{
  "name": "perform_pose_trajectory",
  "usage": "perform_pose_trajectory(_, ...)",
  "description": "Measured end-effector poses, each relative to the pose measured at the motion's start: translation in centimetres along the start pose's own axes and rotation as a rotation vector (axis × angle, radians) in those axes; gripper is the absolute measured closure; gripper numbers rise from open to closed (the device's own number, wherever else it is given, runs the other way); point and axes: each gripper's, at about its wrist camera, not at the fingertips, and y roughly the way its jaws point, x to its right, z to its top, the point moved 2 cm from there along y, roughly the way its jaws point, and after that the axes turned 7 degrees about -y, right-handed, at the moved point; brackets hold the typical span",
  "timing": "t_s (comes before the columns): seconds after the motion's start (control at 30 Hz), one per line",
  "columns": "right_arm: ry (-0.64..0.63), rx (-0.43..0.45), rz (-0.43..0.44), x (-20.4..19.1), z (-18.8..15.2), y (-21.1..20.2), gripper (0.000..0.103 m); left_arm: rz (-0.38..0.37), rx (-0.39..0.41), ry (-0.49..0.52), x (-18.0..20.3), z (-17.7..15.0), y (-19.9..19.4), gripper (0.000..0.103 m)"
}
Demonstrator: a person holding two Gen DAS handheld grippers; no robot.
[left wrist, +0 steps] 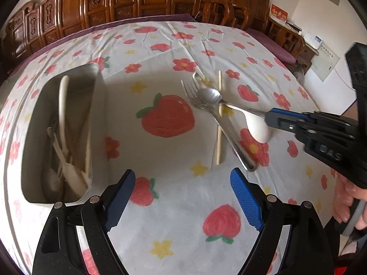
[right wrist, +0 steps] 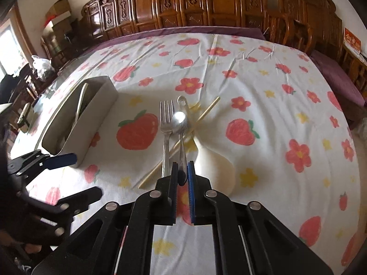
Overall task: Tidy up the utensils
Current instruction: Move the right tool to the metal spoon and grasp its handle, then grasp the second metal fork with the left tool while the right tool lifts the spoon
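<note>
My right gripper [right wrist: 182, 167] is shut on the handle of a metal spoon [right wrist: 179, 120], holding it over the cloth; it also shows in the left wrist view [left wrist: 270, 116] with the spoon [left wrist: 209, 96]. Under the spoon lie a metal fork [right wrist: 165, 123], a wooden chopstick [right wrist: 179, 144] and a white ceramic spoon [right wrist: 220, 165]. My left gripper [left wrist: 183, 178] is open and empty, near the front right of a beige utensil box [left wrist: 32, 123] that holds several pale utensils [left wrist: 63, 105]. The box also shows in the right wrist view [right wrist: 96, 112].
The table carries a white cloth [left wrist: 169, 217] printed with strawberries and flowers. Carved wooden chairs [right wrist: 183, 6] line the far edge. A purple cushioned seat [right wrist: 337, 78] stands at the right.
</note>
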Motion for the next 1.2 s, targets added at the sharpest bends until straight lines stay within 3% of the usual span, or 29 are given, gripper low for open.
perform_pose_trajectory(0.43,0.04,0.053,0.043,3.1,-1.8,-1.9,0.101,-0.005,0.003,0.001,3.3,1.8,2.6,0.022)
perform_pose_trajectory(0.93,0.062,0.094,0.038,5.0,-2.3,-3.5,0.101,-0.042,-0.066,-0.135,3.7,5.7,7.7,0.067)
perform_pose_trajectory(1.03,0.064,0.093,0.042,5.0,-2.5,-3.5,0.101,-0.059,-0.07,-0.146,3.6,5.9,8.0,0.088)
perform_pose_trajectory(1.2,0.067,0.092,0.042,4.9,-2.5,-3.4,0.101,-0.083,-0.068,-0.173,3.2,5.8,7.7,0.094)
